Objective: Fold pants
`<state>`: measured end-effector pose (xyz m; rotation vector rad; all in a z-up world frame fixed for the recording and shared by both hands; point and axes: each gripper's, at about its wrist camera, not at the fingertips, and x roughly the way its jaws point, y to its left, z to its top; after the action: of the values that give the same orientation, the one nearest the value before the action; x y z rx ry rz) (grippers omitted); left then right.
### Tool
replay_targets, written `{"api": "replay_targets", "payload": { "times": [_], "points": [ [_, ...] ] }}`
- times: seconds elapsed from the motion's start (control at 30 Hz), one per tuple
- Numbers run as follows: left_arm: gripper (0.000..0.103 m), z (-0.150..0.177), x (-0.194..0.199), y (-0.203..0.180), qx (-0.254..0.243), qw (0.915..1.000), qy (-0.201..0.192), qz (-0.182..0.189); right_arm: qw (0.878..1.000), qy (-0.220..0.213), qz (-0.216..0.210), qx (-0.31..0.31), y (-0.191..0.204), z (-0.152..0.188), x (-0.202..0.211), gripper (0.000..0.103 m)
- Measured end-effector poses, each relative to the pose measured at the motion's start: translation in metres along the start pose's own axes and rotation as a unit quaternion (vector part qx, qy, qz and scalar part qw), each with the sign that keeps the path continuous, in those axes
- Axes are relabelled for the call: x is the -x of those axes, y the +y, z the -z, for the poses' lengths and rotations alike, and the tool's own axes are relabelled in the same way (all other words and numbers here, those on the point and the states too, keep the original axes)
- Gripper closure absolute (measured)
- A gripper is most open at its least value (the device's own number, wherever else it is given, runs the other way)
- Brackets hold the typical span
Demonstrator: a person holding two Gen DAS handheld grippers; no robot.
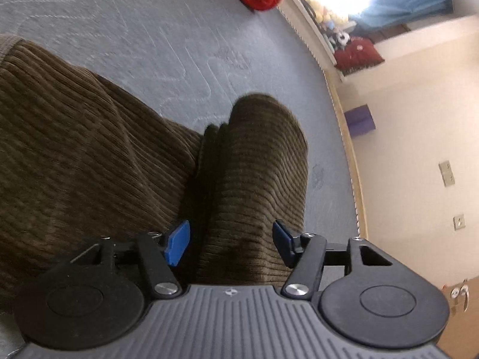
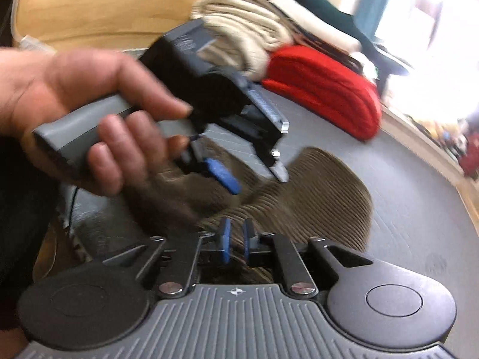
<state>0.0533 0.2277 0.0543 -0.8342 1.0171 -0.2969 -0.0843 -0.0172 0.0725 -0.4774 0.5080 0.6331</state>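
The pants (image 1: pixel 89 155) are brown corduroy and lie on a grey mat (image 1: pixel 149 30). In the left wrist view a folded hump of the pants (image 1: pixel 263 161) runs between the blue pads of my left gripper (image 1: pixel 230 245), whose jaws stand wide apart around it. In the right wrist view my right gripper (image 2: pixel 236 239) is shut on a fold of the pants (image 2: pixel 323 191). The left gripper (image 2: pixel 236 164) shows there too, held by a hand (image 2: pixel 89 104), just above the cloth.
A red folded cloth (image 2: pixel 323 89) and a pile of cream and green clothes (image 2: pixel 254 24) lie at the mat's far side. The mat's edge (image 1: pixel 347 137) borders a pale floor with a purple box (image 1: pixel 359 122). A wooden surface (image 2: pixel 89 6) lies beyond.
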Motion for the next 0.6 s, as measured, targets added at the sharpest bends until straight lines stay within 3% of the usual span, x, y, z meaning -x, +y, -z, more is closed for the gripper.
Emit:
{"api": "replay_targets", "payload": {
  "times": [0.13,0.2,0.27,0.37,0.43,0.6],
  "points": [
    [0.033,0.005,-0.02,-0.013,-0.029,0.9993,0.017,-0.019,0.999,-0.018,0.026,-0.044,-0.018,0.001,0.006,0.057],
    [0.067,0.009,-0.027,-0.021,-0.053,0.9982,0.017,-0.022,0.996,-0.021,0.046,-0.069,-0.03,0.001,0.007,0.047],
    [0.083,0.011,-0.021,-0.032,-0.088,0.9958,0.007,-0.024,0.991,-0.019,0.065,-0.112,-0.045,0.003,0.005,0.043],
    [0.086,0.008,0.005,-0.045,-0.128,0.9905,-0.029,-0.04,0.977,-0.013,0.08,-0.196,-0.072,0.007,-0.004,0.042],
    [0.086,0.005,0.037,-0.047,-0.148,0.9844,-0.063,-0.07,0.965,-0.007,0.084,-0.247,-0.087,0.007,-0.01,0.041],
    [0.083,-0.003,0.14,0.005,-0.103,0.9708,-0.145,-0.161,0.941,0.005,0.086,-0.329,-0.1,0.014,-0.03,0.038]
  ]
}}
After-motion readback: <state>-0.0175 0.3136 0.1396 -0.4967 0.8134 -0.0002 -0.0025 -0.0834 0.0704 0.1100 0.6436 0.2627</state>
